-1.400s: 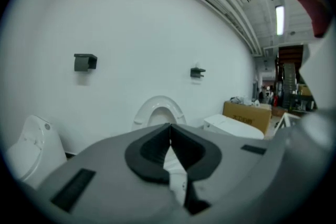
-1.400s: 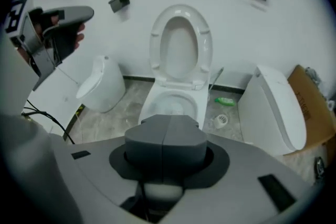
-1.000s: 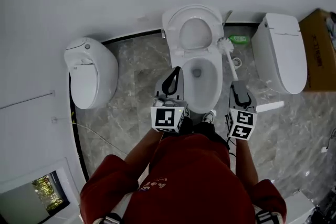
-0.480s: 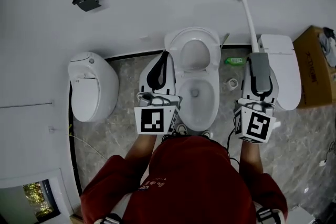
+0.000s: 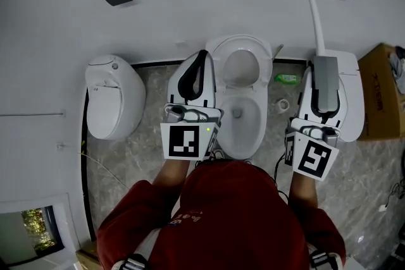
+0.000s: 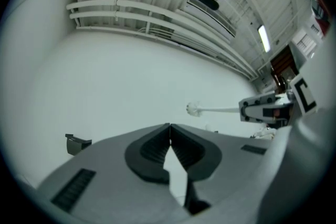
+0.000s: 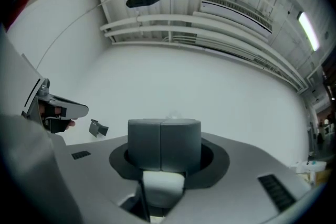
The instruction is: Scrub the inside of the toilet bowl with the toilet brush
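White toilet brush [image 5: 312, 2] held upright, bristles up; toilet bowl [image 5: 247, 128] open

Under you, the floor [image 5: 152, 110] is grey marbled tile. Three fixtures stand along its back edge: the left toilet [image 5: 114, 98] with its lid down, the open toilet [image 5: 253, 142] in the middle, and the right toilet [image 5: 353, 104], also closed. Between the middle and right ones sit a green bottle [image 5: 286, 78] and a small round holder [image 5: 283, 104]. A cardboard box [image 5: 380, 92] stands at the floor's right edge.
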`<state>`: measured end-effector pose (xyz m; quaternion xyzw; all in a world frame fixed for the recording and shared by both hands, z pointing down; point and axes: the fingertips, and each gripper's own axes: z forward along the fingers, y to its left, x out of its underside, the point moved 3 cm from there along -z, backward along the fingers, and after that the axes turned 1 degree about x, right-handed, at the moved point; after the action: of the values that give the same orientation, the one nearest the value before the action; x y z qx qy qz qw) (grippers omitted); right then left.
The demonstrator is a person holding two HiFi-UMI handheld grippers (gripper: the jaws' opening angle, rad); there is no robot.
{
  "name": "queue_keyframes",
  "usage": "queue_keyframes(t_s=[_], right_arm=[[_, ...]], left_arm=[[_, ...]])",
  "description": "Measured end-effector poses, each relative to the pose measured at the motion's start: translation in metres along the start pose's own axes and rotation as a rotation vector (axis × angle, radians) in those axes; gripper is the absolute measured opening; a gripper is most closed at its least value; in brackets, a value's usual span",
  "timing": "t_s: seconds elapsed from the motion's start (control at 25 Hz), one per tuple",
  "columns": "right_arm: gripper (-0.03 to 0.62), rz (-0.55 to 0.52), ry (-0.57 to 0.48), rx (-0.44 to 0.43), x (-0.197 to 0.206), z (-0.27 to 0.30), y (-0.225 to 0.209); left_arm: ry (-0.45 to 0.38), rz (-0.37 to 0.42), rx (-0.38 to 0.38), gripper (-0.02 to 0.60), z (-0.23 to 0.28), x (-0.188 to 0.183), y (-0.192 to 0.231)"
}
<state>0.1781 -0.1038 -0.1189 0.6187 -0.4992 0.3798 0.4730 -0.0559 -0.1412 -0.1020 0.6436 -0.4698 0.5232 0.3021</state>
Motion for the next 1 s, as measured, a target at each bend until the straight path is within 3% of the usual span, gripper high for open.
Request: queue_keyframes(t_s=[0.44, 1.0], right_arm=[[0.15, -0.018, 0.031, 0.001, 0.004, 0.001, 0.006], [0.15, -0.027, 0.038, 0.019, 0.004, -0.011, 0.002]], left_arm=[[0.02, -0.04, 0.007, 0.0, -0.002, 0.01, 0.0], [0.013, -0.009, 0.02, 0.0, -0.01, 0.004, -0.01]])
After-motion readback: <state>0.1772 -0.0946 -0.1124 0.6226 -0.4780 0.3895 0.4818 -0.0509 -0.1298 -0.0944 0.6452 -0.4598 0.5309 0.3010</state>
